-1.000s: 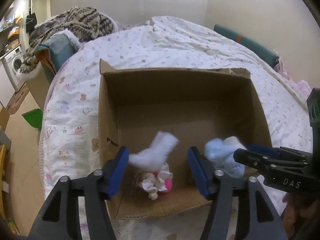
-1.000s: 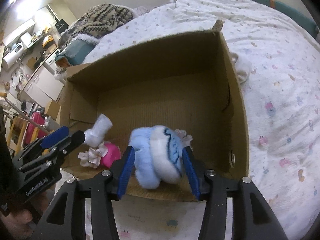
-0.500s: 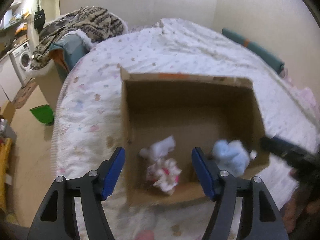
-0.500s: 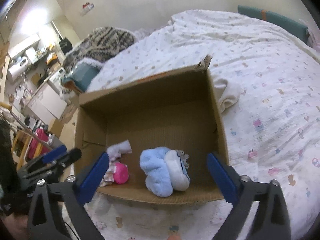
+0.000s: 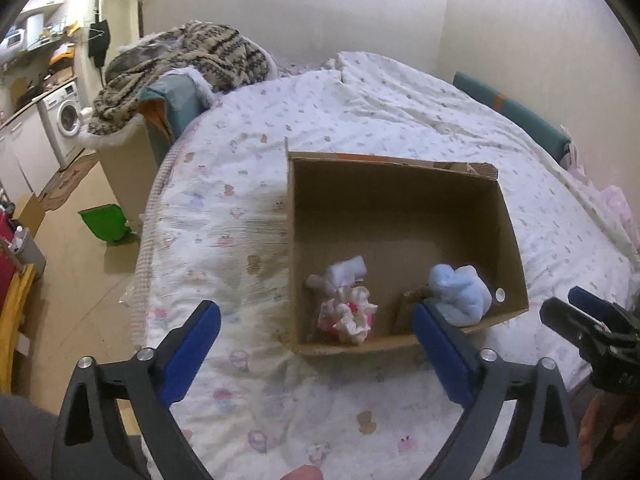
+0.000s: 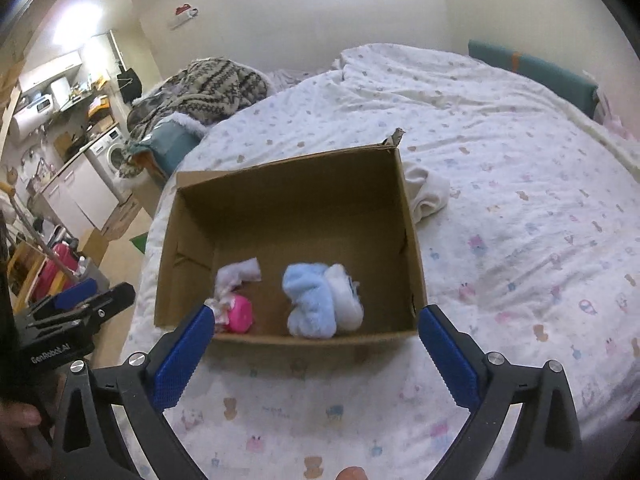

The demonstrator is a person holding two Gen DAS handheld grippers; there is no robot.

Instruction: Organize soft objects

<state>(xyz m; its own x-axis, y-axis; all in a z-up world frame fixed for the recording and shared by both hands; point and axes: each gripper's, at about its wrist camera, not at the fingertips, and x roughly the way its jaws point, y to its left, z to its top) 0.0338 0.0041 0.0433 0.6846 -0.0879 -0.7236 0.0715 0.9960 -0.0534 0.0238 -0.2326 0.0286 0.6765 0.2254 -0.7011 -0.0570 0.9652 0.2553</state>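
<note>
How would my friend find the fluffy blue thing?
Look at the open cardboard box on the bed. Inside, near the front wall, lie three soft things. The fluffy blue thing is the biggest, pale blue and white, right of the small white sock and the pink-and-white scrunchie.

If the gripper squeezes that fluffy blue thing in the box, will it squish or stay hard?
The fluffy blue thing would probably squish: it looks like plush fabric folded into a soft lump. It is likely light for its size, since it sits loosely on the cardboard box floor. It probably won't roll, because its shape is lumpy, though loose folds might flop open when lifted.
</note>
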